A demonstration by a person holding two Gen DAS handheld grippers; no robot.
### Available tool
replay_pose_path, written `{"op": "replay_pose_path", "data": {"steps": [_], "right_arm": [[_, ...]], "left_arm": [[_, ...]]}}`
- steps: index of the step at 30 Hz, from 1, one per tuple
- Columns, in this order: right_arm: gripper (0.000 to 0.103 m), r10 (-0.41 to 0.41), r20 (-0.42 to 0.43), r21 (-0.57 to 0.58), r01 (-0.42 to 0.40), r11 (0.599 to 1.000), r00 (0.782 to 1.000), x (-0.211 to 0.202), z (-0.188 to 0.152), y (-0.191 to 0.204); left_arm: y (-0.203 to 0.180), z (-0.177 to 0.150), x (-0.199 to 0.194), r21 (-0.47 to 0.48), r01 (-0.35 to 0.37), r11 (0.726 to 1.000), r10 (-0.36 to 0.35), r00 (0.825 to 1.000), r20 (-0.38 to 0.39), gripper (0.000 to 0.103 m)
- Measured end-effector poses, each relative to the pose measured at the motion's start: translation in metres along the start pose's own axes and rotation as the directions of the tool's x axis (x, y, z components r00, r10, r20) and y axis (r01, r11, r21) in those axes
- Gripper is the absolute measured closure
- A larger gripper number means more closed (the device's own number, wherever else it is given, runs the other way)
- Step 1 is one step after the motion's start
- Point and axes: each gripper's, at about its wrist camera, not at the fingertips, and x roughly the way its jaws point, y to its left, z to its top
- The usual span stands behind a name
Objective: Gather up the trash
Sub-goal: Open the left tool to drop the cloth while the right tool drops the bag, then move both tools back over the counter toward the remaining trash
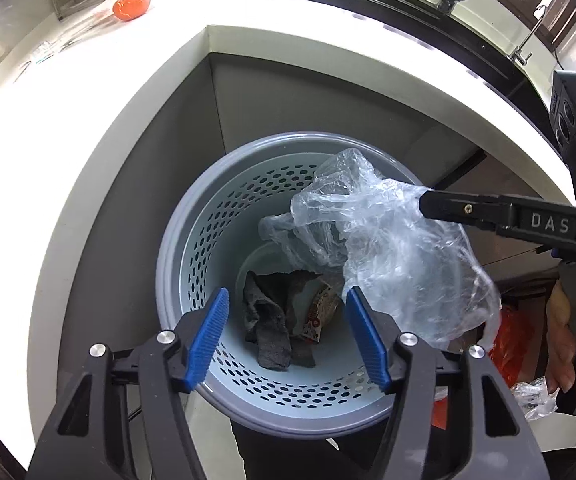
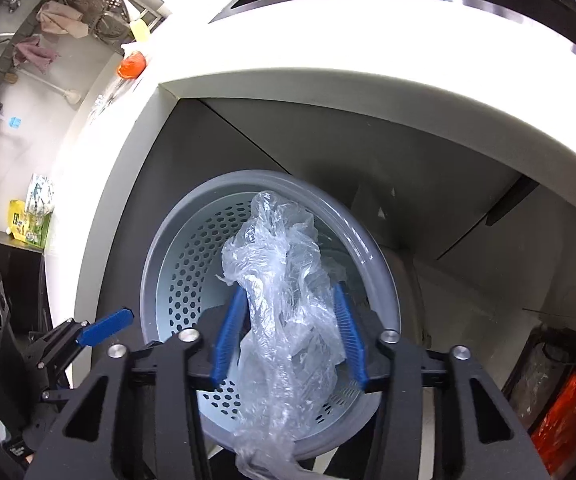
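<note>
Blue pads (image 2: 229, 336) of the right gripper (image 2: 290, 336) stand apart, and the clear plastic bag (image 2: 283, 300) hangs in the gap between them, a crumpled strip whose long axis runs from the bottom centre of the frame up toward the middle; the pads flank it without visibly pressing, so I judge the grip already let go, though the film may yet cling to one pad. Straight beyond the fingers, filling the centre of the right wrist view, sits the grey perforated bin (image 2: 175, 264), tucked under the inside corner of the white counter (image 2: 328, 92), so the bag lies directly over its mouth. Over in the left wrist view, the left gripper (image 1: 285, 344) is spread too, with nothing between its pads (image 1: 207, 340); the bottom of the bin shows through the gap, holding a grey rag (image 1: 267, 320) and a printed wrapper (image 1: 320, 312). The bag billows at centre right of that frame, draped from the right gripper's black finger and spilling partly past the bin's rim on the right. By my reckoning the right hand is the one nearer the bag, and what matters for the drop is that the lower right part of the film sits outside the rim.
</note>
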Motion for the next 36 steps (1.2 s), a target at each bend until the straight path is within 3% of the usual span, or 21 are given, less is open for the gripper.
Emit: {"op": "replay_pose_path", "data": {"steps": [18,27,30,36], "right_arm": [[0.057,0.015,0.013,-0.034,-0.015,0.999,1.000,-0.032,-0.011,0.007],[0.057,0.042,0.052,-0.028,-0.041,0.999,0.998,-0.054,-0.004,0.009],[0.057,0.050,0.077,-0.018,-0.049,0.999,0.996,-0.058,0.003,0.015],[0.055,0.056,0.129,-0.015,-0.054,0.998,0.990,-0.069,0.017,0.034]], "left_arm": [[0.007,0.005,-0.050,-0.044,-0.042,0.998,0.046,0.996,0.075,0.039],[0.012,0.014,-0.084,-0.049,-0.056,0.997,0.062,0.989,0.136,0.038],[0.020,0.019,-0.100,-0.059,-0.060,0.996,0.069,0.984,0.163,0.033],[0.043,0.032,-0.121,-0.069,-0.051,0.996,0.065,0.977,0.204,0.033]]}}
